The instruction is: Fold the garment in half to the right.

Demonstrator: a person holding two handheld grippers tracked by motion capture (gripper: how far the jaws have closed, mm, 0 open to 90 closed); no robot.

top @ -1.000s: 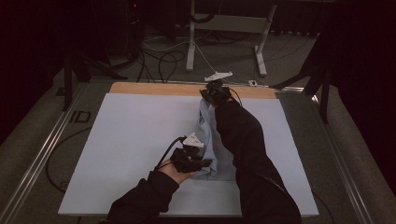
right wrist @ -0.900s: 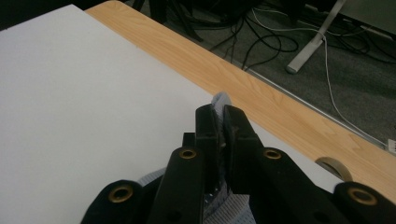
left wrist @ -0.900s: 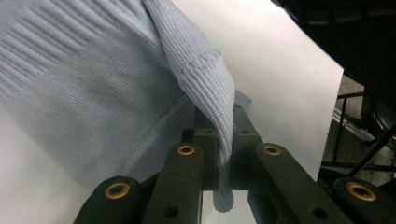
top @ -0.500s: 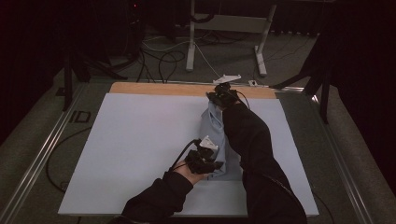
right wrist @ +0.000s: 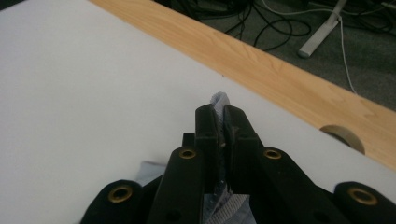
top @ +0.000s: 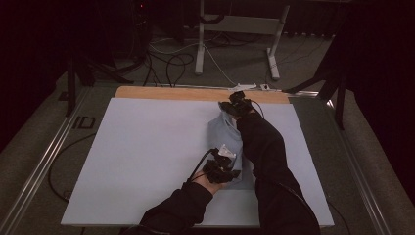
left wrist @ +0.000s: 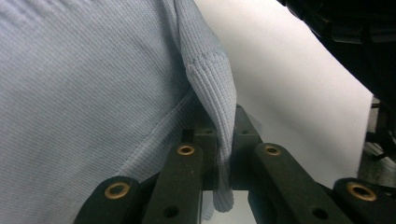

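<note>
On the white table [top: 147, 161], garment: we see the light-blue knit garment [top: 226, 134] lying right of centre.
Left gripper [left wrist: 224, 140]: we pinch its ribbed hem, near end.
Right gripper [right wrist: 223, 126]: we pinch its far end, near the wooden edge [right wrist: 280, 70].

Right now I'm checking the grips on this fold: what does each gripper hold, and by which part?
Both hold the light blue garment. The left gripper pinches a ribbed hem edge; the right gripper clamps a bunched edge at its far end.
</note>
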